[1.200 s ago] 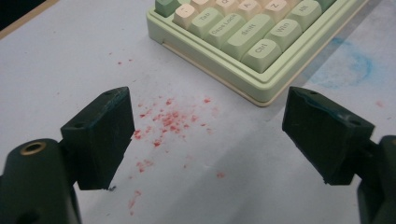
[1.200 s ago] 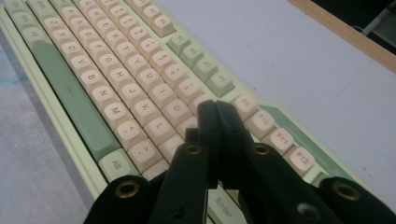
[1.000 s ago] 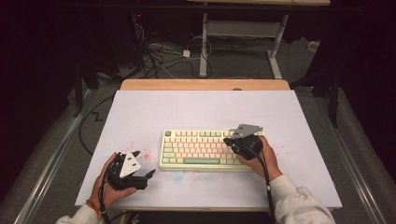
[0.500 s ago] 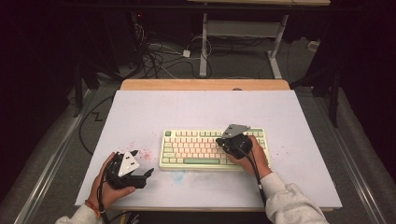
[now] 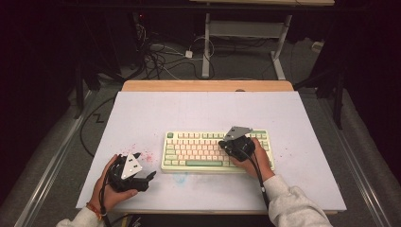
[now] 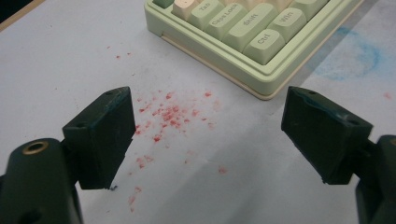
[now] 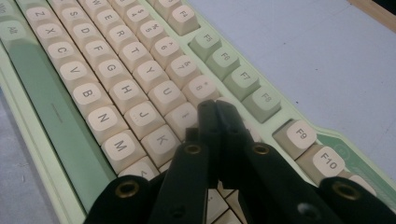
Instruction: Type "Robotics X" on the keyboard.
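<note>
A pale green keyboard [image 5: 215,150] with cream keys lies on the white table top, right of centre. My right gripper [image 5: 222,143] is shut, and its joined tips [image 7: 215,109] rest over the cream keys beside the 9 key in the right gripper view. Whether they press a key I cannot tell. My left gripper [image 5: 151,176] lies low over the table at the front left, jaws wide open with nothing between them. In the left gripper view its fingers [image 6: 105,133] frame red specks on the table, and the keyboard's corner [image 6: 252,51] with the Ctrl key lies just beyond.
Red specks [image 5: 142,153] and a faint blue smudge [image 5: 179,177] mark the white table top [image 5: 198,113]. A wooden strip [image 5: 208,85] runs along its far edge. Cables and metal table legs [image 5: 206,47] stand on the floor beyond.
My right gripper has shifted left along the keyboard, from its right end toward the middle keys. The left gripper has stayed where it was.
</note>
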The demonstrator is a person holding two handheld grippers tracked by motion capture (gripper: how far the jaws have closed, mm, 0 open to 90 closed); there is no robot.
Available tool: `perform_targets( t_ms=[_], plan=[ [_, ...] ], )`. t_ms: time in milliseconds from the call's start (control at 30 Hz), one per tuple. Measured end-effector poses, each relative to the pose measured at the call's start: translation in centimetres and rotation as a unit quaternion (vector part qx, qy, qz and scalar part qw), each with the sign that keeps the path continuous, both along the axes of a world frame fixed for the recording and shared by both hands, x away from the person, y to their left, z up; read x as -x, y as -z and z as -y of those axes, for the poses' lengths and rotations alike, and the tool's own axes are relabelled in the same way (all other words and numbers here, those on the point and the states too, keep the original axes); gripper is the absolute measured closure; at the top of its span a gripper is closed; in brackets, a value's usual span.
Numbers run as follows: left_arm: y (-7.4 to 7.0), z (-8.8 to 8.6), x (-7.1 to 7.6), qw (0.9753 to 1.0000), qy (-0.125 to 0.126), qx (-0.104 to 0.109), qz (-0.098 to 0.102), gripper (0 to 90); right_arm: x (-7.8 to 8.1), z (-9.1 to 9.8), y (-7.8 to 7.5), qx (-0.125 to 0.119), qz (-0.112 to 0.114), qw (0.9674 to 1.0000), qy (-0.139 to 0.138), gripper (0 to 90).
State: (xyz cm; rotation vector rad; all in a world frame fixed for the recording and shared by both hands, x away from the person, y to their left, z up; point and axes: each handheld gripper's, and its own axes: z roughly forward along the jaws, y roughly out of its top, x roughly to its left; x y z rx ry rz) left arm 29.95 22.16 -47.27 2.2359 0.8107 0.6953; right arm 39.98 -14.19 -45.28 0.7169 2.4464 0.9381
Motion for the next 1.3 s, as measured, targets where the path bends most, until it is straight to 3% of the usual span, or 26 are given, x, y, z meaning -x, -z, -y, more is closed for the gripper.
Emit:
perform_targets(
  t_ms=[133, 400, 767, 1000, 1133, 1300],
  plan=[
    [0.2, 0.1, -0.1, 0.9999, -0.009, -0.014, -0.005, 16.7, 0.1, 0.0, 0.0, -0.004, 0.003, 1.0000, 0.002, 90.0],
    [0.2, 0.1, -0.1, 0.9998, -0.006, -0.014, -0.009, 16.7, 0.2, -0.2, 0.3, 0.010, -0.003, 0.9999, 0.004, 90.0],
    [0.1, 0.2, 0.0, 0.9998, -0.005, -0.016, -0.007, 17.2, 1.5, 1.1, -1.7, -0.048, 0.040, 0.9981, 0.002, 85.6],
    [0.2, 0.3, 0.0, 0.9997, -0.009, -0.021, -0.008, 19.3, 2.3, 2.4, -2.7, -0.058, 0.059, 0.9962, 0.027, 67.5],
    [0.2, 0.2, 0.0, 0.9997, -0.007, -0.021, -0.010, 19.3, 3.0, 3.5, -3.2, -0.076, 0.074, 0.9936, 0.038, 50.5],
    [0.0, 0.1, 0.1, 0.9999, -0.005, -0.008, -0.010, 20.3, 3.7, 4.5, -3.5, -0.092, 0.091, 0.9905, 0.047, 42.3]
  ],
)
